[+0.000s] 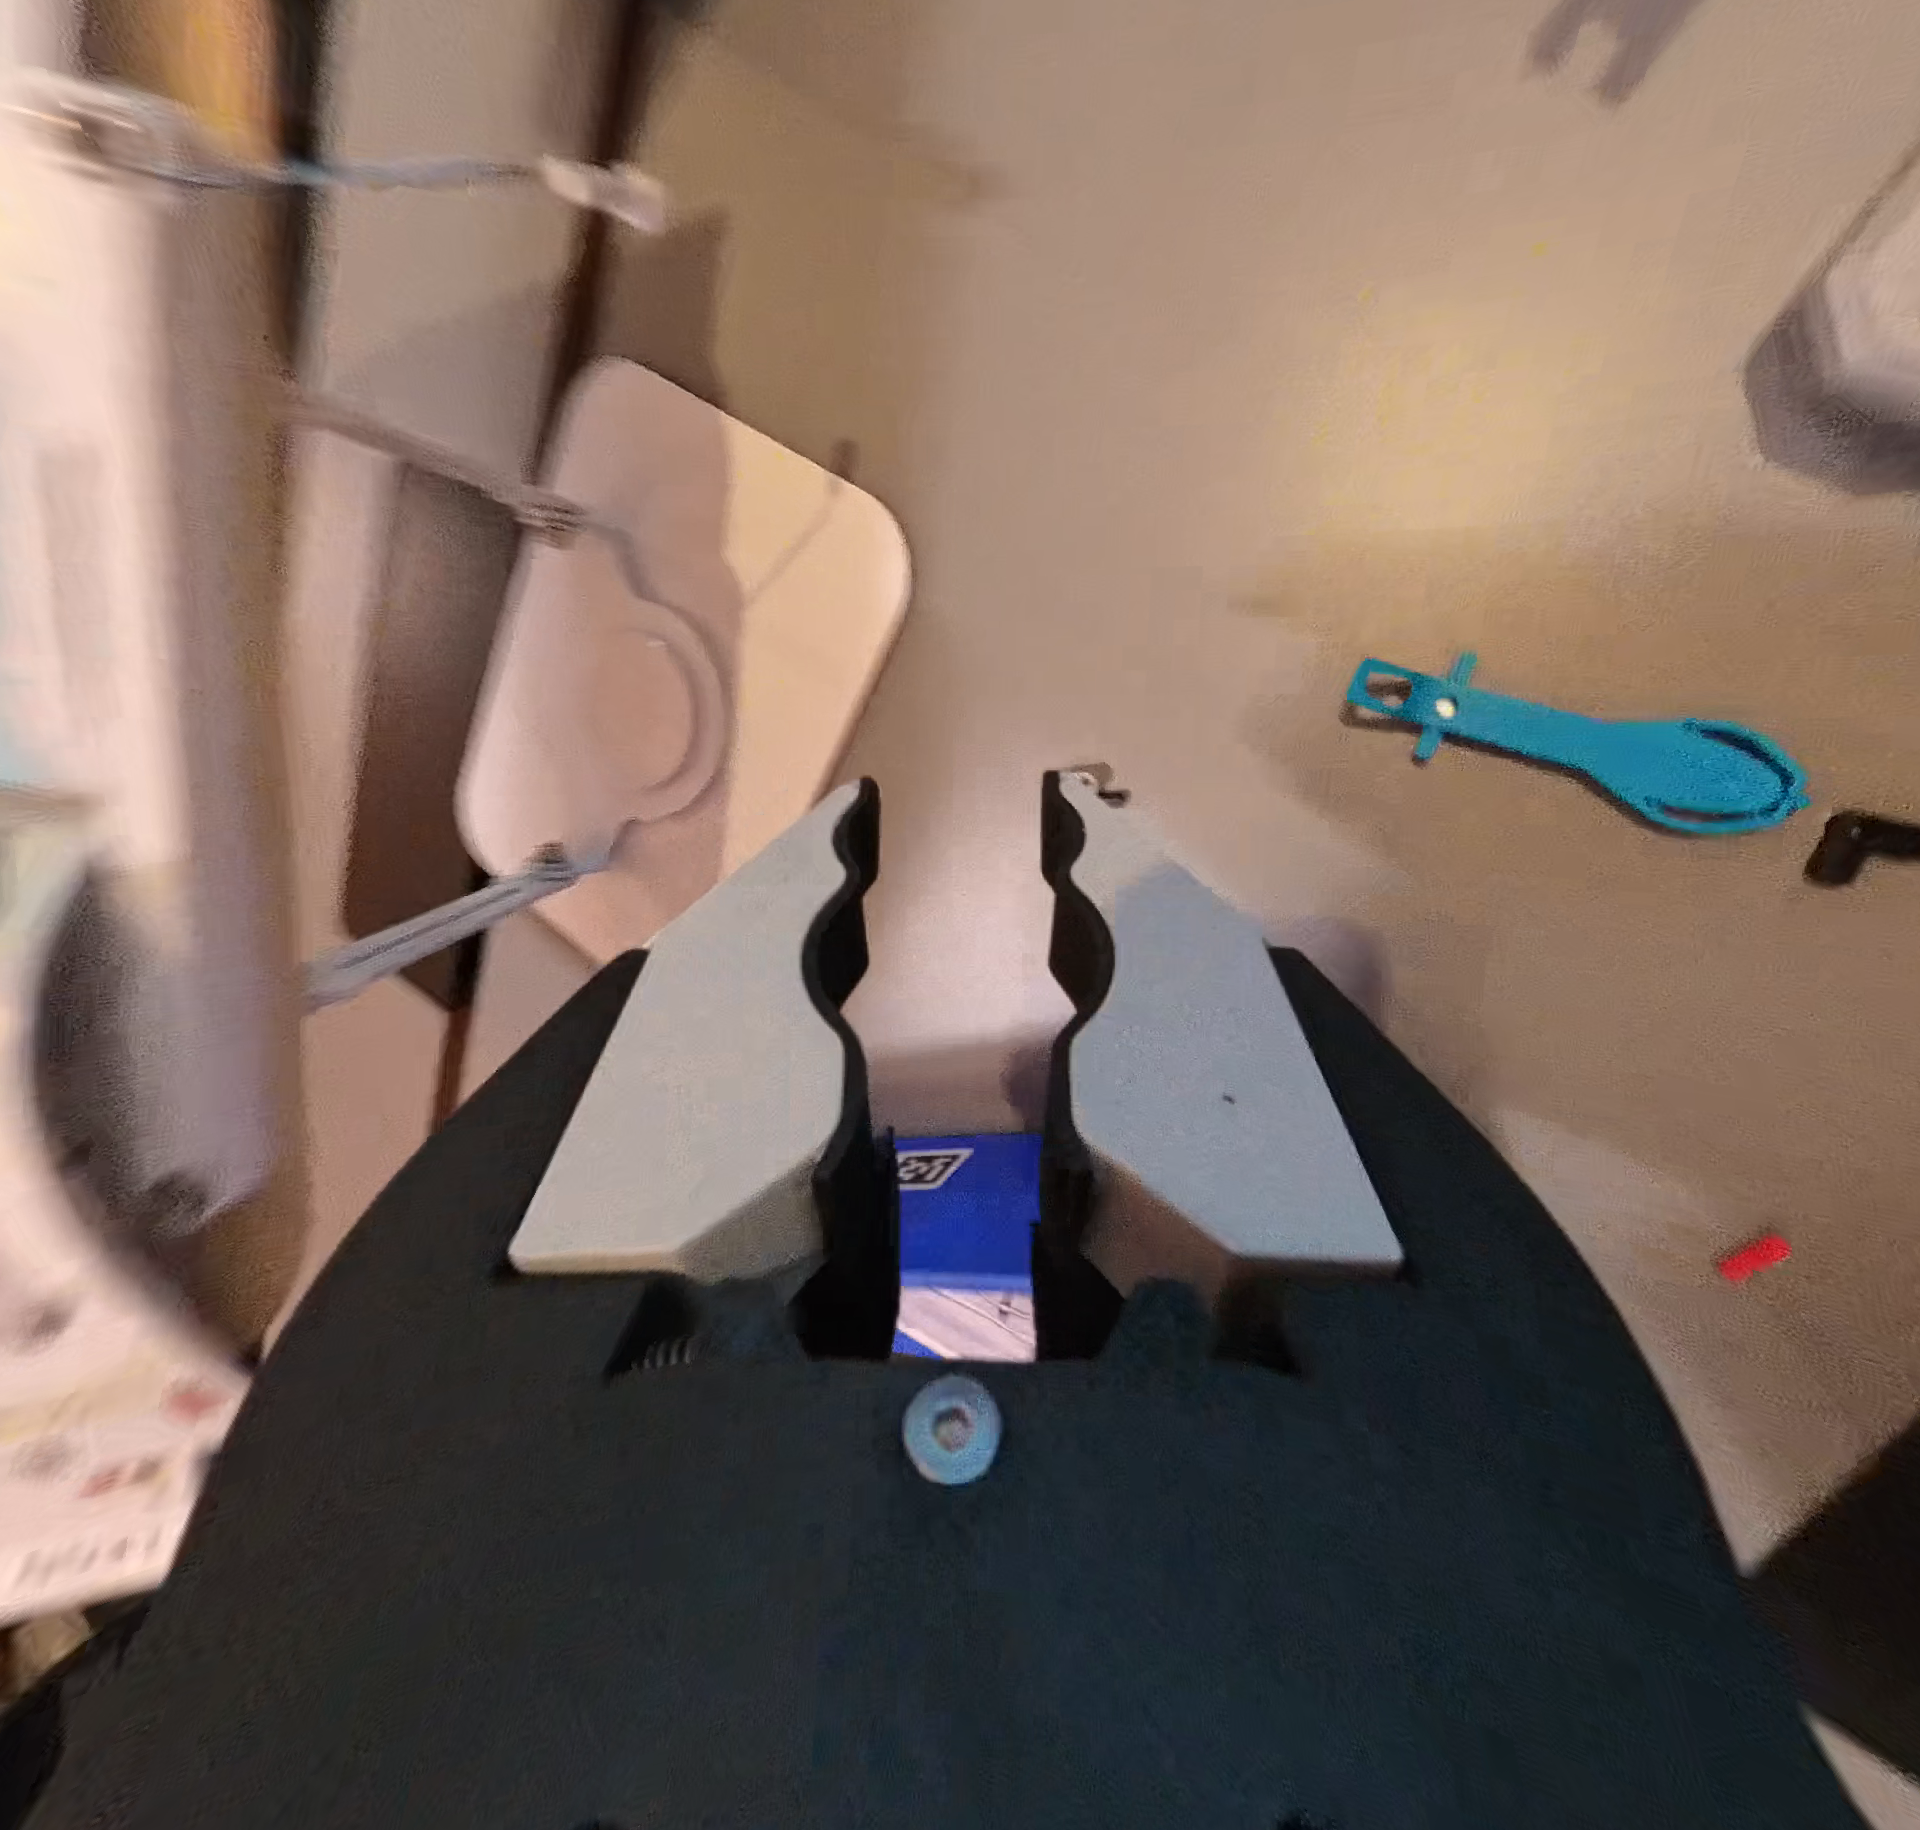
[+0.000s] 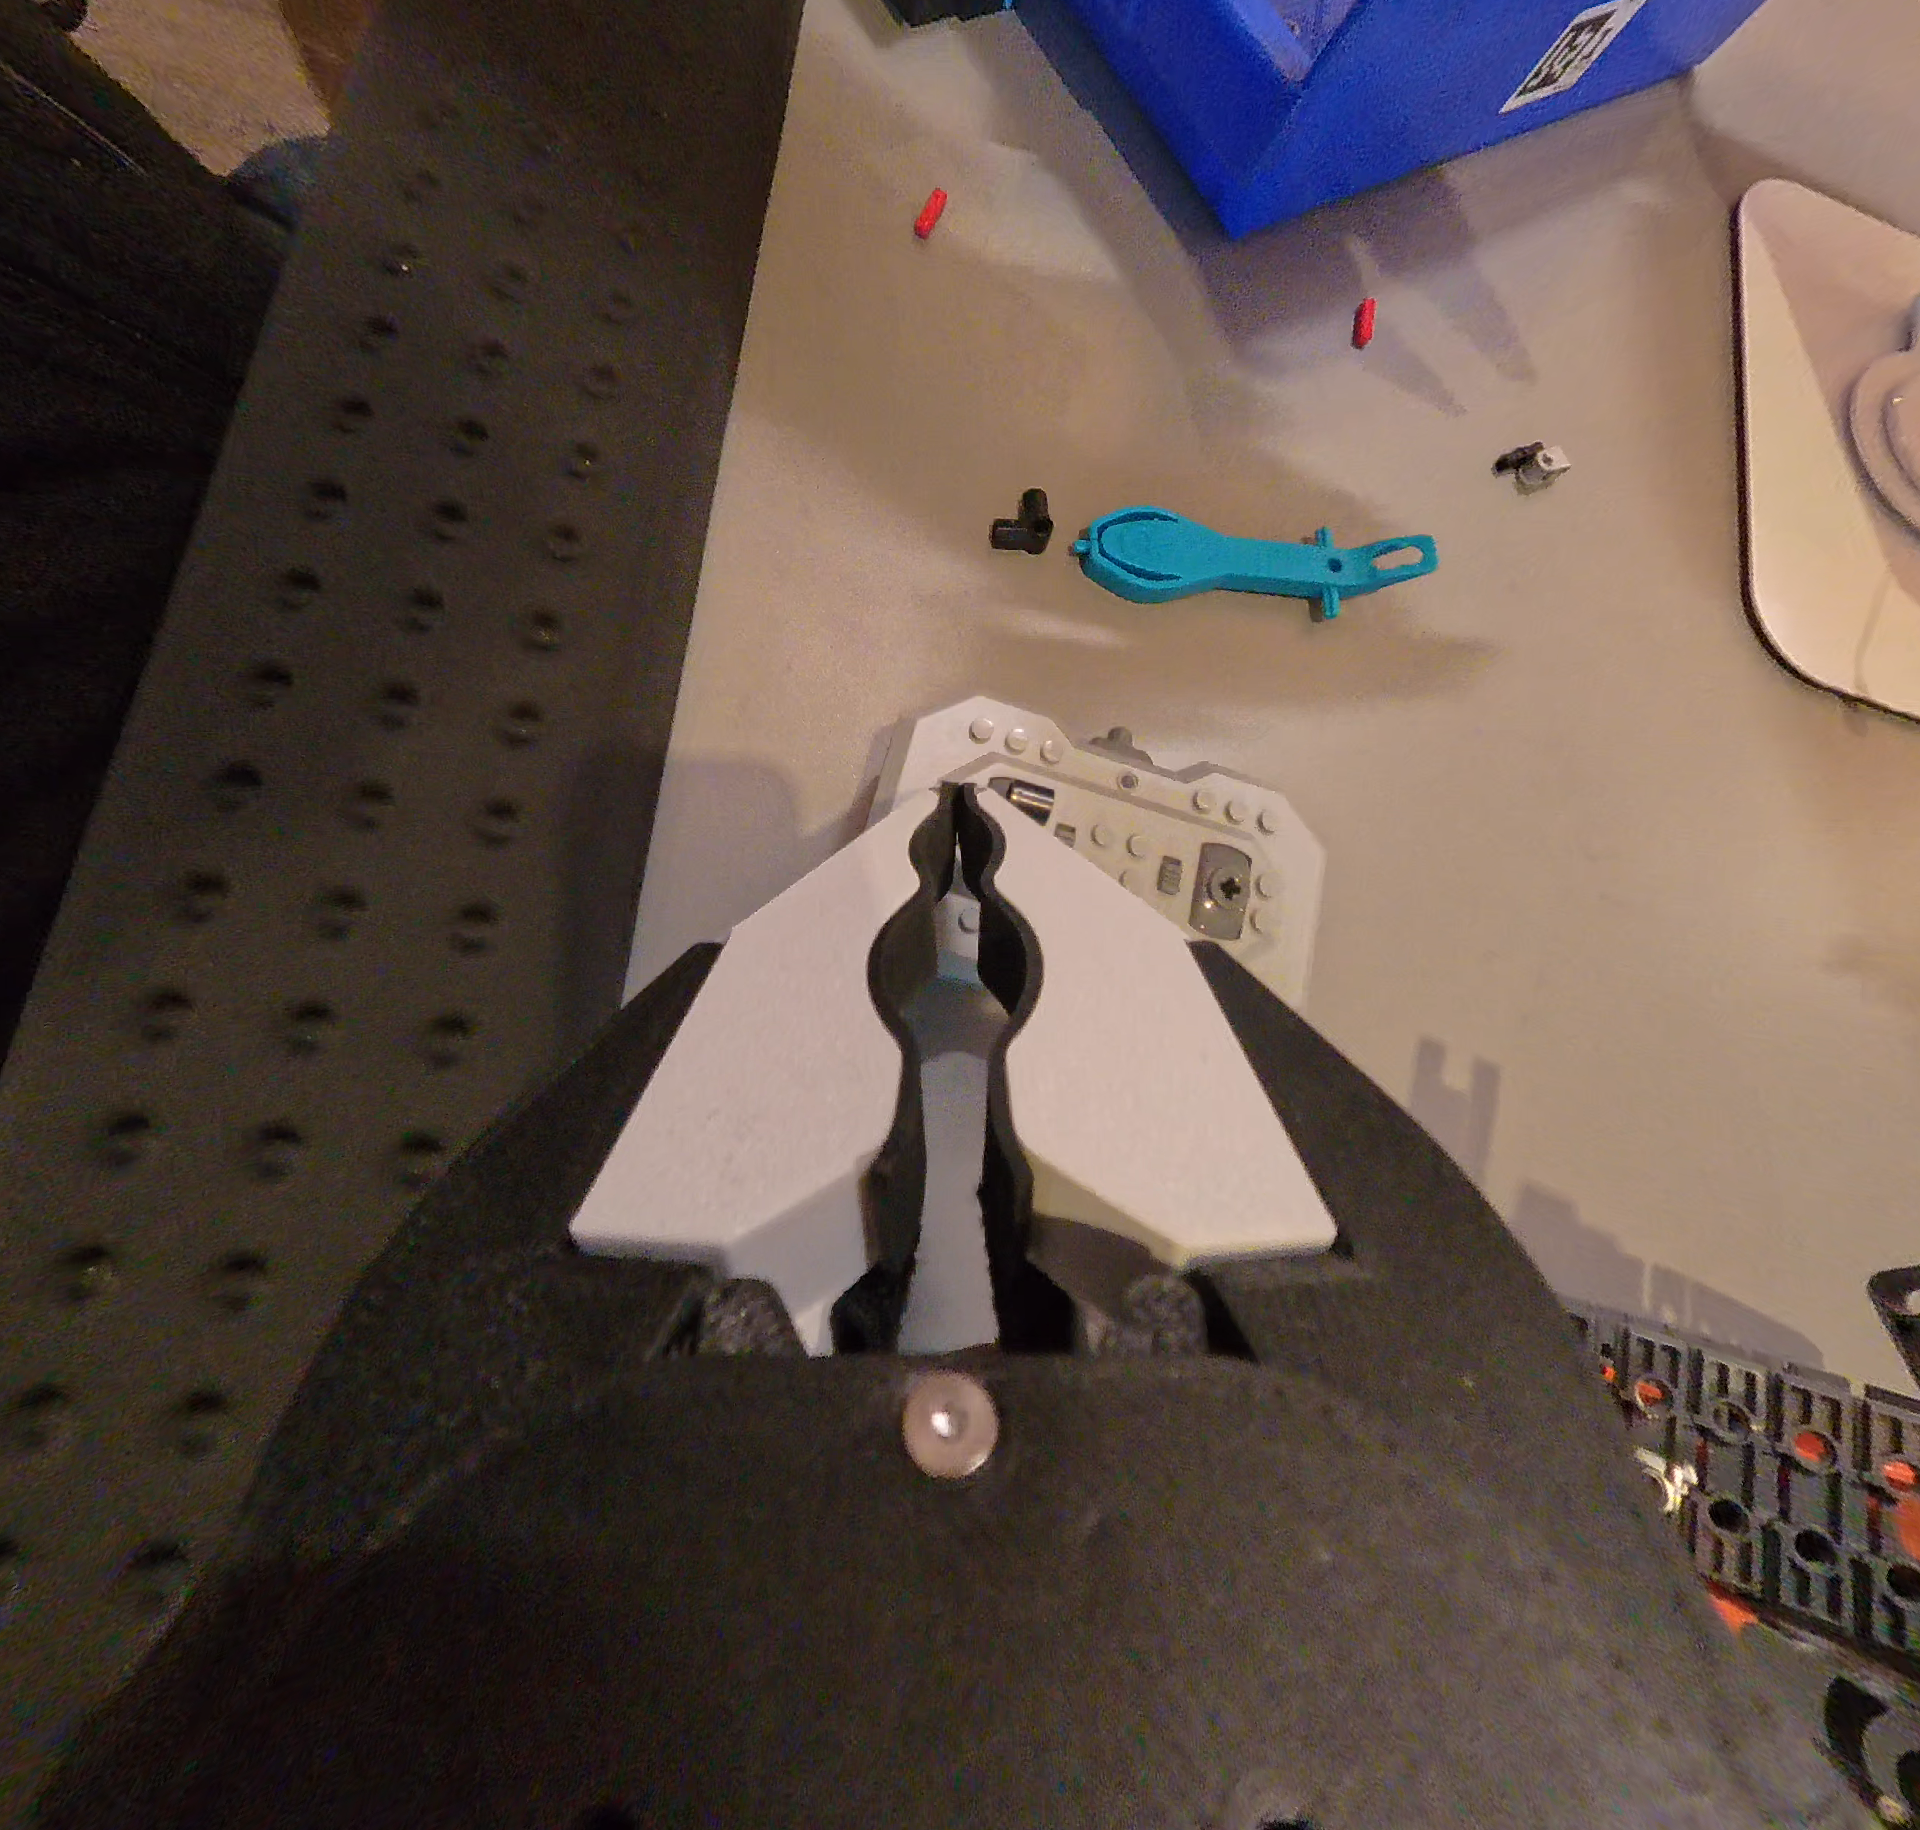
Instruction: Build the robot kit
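My right gripper (image 2: 956,801) is shut on the edge of a light grey studded brick unit (image 2: 1174,845) that has a screw panel and lies on the pale table. A teal spoon-shaped tool (image 2: 1247,565) and a black elbow connector (image 2: 1023,531) lie just beyond it. My left gripper (image 1: 958,793) is open and empty above the table. A tiny grey-and-black piece (image 1: 1096,778) sits at its right fingertip. A blue bin (image 1: 966,1209) shows under its jaws. The teal tool (image 1: 1579,741) lies to its right. The left wrist view is blurred.
A blue bin (image 2: 1403,45) stands at the back and a white tray (image 2: 1787,430) with a cable at the right. A black perforated board (image 2: 416,637) borders the left. Two red pins (image 2: 932,211) (image 2: 1364,322), a small grey piece (image 2: 1532,464) and a black beam assembly (image 2: 1766,1468) lie around. One gripper's finger ends stand about 25 cm off the other's. My right tips are about 25 cm from the tiny grey-and-black piece (image 1: 1096,778), my left tips only 10 cm. It turns up in the right wrist view (image 2: 1530,474) as well.
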Tool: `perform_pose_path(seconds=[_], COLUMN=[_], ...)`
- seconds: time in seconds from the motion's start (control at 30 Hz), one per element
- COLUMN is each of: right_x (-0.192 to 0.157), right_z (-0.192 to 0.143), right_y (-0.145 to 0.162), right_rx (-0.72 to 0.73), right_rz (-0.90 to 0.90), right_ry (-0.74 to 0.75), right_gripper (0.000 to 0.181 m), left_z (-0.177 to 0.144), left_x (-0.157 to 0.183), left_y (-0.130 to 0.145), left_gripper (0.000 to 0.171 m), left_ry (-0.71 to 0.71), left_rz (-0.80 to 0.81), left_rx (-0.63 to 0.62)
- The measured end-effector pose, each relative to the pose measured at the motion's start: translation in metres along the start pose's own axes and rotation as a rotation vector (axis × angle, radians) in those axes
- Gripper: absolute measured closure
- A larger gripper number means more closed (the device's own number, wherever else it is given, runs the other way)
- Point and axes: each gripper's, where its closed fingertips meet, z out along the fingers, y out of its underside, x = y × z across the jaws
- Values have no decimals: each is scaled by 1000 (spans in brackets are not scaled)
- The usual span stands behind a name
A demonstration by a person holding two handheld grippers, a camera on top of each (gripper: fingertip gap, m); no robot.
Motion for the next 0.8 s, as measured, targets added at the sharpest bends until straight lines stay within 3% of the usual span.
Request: perform_pose_path(seconds=[0.13,0.23,0.5,0.6,0.8], right_x=[-1,-2,-3,-2,-1], right_z=[1,1,3,3,4], right_y=[1,2,4,5,7], right_rx=[1,5,3,1,-3], right_rz=[0,3,8,12,17], right_ry=[-8,-15,-33,-34,-33], right_gripper=[181,181,181,181,181], left_z=[49,71,85,90,89], left_x=[24,29,35,36,32], left_y=[20,29,43,47,46], left_gripper=[141,140,148,157,158], left_ry=[219,282,374,397,385], left_rz=[87,99,51,24,25], left_rx=[-183,-244,-309,-313,-280])
